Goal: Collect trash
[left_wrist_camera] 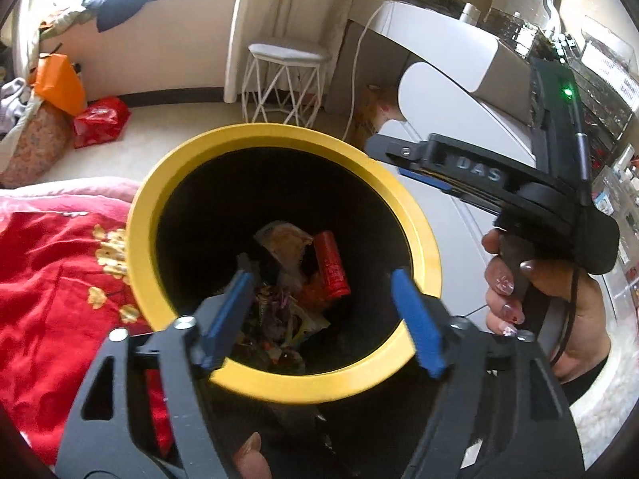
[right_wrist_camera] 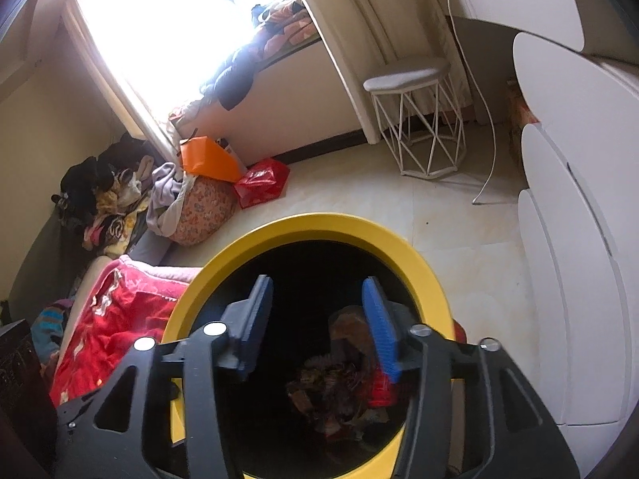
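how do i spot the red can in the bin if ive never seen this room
Find the black bin with the yellow rim beside the red blanket. Among the crumpled wrappers at its bottom lies the red can, the only smooth cylinder there.

My right tool (right_wrist_camera: 315,319) hangs over the bin (right_wrist_camera: 319,225), a black tub with a yellow rim, tilted down into its mouth. The blue pads (right_wrist_camera: 379,335) stand apart with nothing between them. Down in the dark bottom lies the trash (right_wrist_camera: 331,391): crumpled wrappers and something red beside them, too blurred to name. A red blanket (right_wrist_camera: 116,319) lies just left of the bin. Beyond it, on the pale floor (right_wrist_camera: 359,195), sit a red bag (right_wrist_camera: 261,181), an orange bag (right_wrist_camera: 207,159) on a flowered bundle, and a heap of clothes (right_wrist_camera: 104,195) by the wall. A white wire stool (right_wrist_camera: 415,119) stands near the bright window (right_wrist_camera: 167,20). White cabinets (right_wrist_camera: 579,199) curve along the right.
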A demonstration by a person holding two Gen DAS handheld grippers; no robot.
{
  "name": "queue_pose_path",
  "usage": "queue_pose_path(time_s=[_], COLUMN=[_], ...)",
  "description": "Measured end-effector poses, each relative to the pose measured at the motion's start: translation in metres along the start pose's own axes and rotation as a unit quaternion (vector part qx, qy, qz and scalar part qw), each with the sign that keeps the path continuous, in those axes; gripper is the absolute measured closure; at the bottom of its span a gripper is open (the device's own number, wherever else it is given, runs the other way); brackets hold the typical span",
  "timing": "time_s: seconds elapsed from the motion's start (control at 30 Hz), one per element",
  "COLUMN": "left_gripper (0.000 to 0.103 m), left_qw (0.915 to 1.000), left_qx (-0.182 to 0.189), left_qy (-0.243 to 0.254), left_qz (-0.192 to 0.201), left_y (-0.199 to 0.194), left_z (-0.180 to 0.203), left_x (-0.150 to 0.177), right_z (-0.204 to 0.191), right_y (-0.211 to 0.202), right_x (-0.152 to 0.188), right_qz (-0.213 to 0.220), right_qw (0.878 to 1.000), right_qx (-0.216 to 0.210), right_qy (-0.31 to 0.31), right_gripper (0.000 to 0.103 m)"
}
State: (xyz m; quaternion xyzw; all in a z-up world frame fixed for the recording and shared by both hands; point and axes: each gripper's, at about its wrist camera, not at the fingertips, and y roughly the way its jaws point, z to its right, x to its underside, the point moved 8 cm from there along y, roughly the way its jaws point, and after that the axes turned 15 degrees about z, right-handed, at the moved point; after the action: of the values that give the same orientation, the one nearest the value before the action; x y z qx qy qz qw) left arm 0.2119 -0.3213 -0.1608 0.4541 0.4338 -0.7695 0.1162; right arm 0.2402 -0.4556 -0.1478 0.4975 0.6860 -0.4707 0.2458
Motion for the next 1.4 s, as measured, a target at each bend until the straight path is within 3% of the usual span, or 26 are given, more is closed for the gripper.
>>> queue_pose_path(time_s=[0.1, 0.13, 0.37, 0.67, 1.1, 1.4], left_gripper=[0.013, 0.011, 0.011, 0.011, 0.011, 0.011], left_qw=[0.9999, 0.9999, 0.9986, 0.9931, 0.9795, 0.9619], left_qx=[-0.009, -0.012, -0.046, -0.099, -0.169, -0.221], left_qy=[0.002, 0.001, -0.009, -0.033, -0.056, -0.082], left_qz=[0.009, 0.01, 0.025, 0.053, 0.095, 0.139], left_y=[-0.009, -0.013, -0.038, -0.081, -0.145, -0.19], left_z=[-0.003, -0.004, -0.018, -0.045, -0.082, -0.101], left_x=[-0.003, -0.004, -0.005, -0.008, 0.001, 0.008], right_z=[-0.001, -0.003, -0.018, -0.046, -0.094, -0.13], right_y=[-0.008, -0.011, -0.03, -0.049, -0.072, -0.101], right_x=[-0.005, -0.007, -0.016, -0.017, 0.001, 0.022], right_qz=[0.012, 0.016, 0.041, 0.058, 0.065, 0.101], right_qw=[1.0, 1.0, 0.999, 0.996, 0.99, 0.978], right_qx=[0.003, 0.004, 0.0, -0.018, -0.054, -0.077], right_qy=[-0.011, -0.014, -0.032, -0.058, -0.111, -0.166], right_gripper=[0.042, 0.038, 0.021, 0.008, 0.007, 0.006])
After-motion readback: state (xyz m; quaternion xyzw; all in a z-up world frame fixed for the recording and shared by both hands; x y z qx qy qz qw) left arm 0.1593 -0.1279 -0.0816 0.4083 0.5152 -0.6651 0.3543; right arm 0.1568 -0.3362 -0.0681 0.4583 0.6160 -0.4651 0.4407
